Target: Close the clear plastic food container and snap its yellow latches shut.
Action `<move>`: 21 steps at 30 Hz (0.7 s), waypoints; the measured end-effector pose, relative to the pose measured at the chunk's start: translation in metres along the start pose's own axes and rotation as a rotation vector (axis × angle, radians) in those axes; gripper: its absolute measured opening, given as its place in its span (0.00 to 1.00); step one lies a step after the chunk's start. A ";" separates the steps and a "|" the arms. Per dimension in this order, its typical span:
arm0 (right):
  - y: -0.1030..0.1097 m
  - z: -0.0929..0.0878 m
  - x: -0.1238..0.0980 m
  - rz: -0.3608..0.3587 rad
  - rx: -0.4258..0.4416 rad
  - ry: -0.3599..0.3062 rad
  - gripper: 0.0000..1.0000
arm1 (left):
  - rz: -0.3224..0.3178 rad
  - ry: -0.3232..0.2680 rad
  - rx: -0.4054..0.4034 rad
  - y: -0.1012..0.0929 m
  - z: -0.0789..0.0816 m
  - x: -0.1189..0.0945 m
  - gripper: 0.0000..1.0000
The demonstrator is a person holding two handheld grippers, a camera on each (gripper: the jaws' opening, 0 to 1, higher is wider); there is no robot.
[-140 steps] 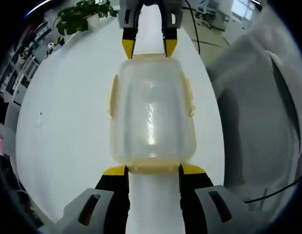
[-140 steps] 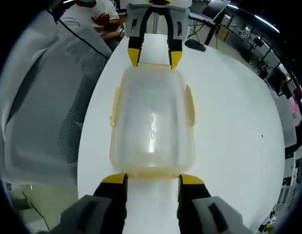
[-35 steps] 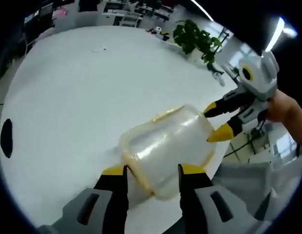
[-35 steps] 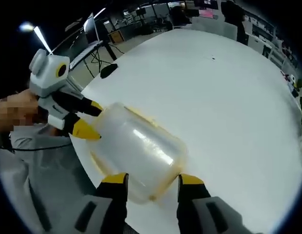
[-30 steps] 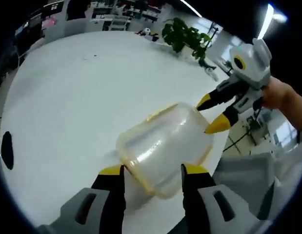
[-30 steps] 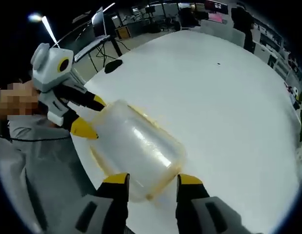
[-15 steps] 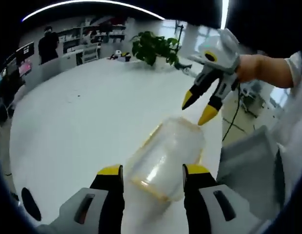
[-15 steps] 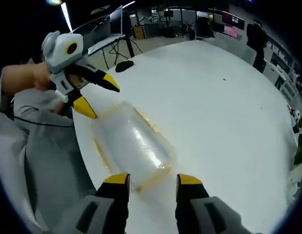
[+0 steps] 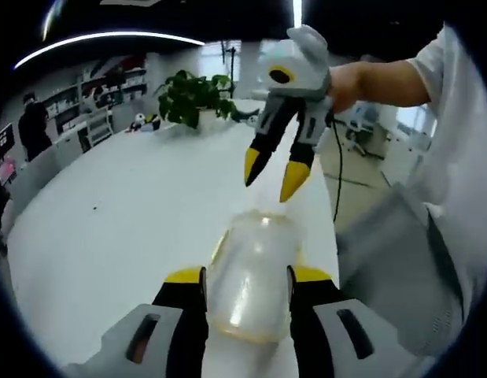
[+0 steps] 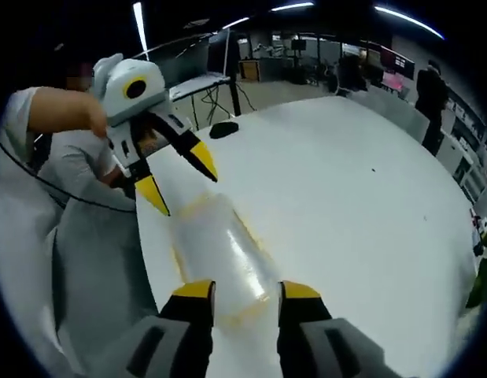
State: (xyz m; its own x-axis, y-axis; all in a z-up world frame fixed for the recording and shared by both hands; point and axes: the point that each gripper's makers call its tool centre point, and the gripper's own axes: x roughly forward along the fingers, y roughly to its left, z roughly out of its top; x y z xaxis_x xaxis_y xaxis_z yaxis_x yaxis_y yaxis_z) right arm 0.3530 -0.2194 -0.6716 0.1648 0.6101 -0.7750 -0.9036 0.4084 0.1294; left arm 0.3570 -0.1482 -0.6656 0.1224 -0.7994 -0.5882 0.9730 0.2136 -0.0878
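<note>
The clear plastic container [image 9: 252, 268] lies lid-on on the white table [image 9: 109, 228], close to the table's edge, with pale yellow trim along its rim. In the left gripper view my left gripper [image 9: 247, 276] is open, and its yellow-tipped jaws frame the container's near end from above. The right gripper [image 9: 273, 175], held by a hand, hangs open above the far end without touching it. In the right gripper view the container [image 10: 223, 252] runs away from my open right gripper [image 10: 247, 290]. The left gripper [image 10: 178, 183] hovers open over its far end.
A potted plant [image 9: 188, 94] stands at the table's far side. Grey fabric on a person [image 9: 385, 260] lies just past the table edge beside the container. A small black object [image 10: 225, 128] sits near the far corner. Bare table [image 10: 361, 220] stretches to the right.
Both grippers have lifted up and back from the container's ends, which they had been touching. The container stays on the table, and both cameras now look down on it from higher.
</note>
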 end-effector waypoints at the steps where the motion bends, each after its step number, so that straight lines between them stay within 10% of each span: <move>1: 0.002 0.001 0.001 0.009 -0.011 -0.001 0.27 | -0.001 0.008 0.011 0.000 0.000 0.001 0.38; 21: 0.015 0.025 0.035 0.077 -0.196 -0.003 0.28 | -0.053 0.034 0.135 -0.011 -0.005 0.035 0.35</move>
State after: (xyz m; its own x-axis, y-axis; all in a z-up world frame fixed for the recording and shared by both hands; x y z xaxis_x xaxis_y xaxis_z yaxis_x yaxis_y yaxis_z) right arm 0.3557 -0.1747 -0.6816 0.0931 0.6364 -0.7657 -0.9732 0.2207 0.0651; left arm 0.3497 -0.1763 -0.6891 0.0651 -0.7875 -0.6129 0.9957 0.0919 -0.0122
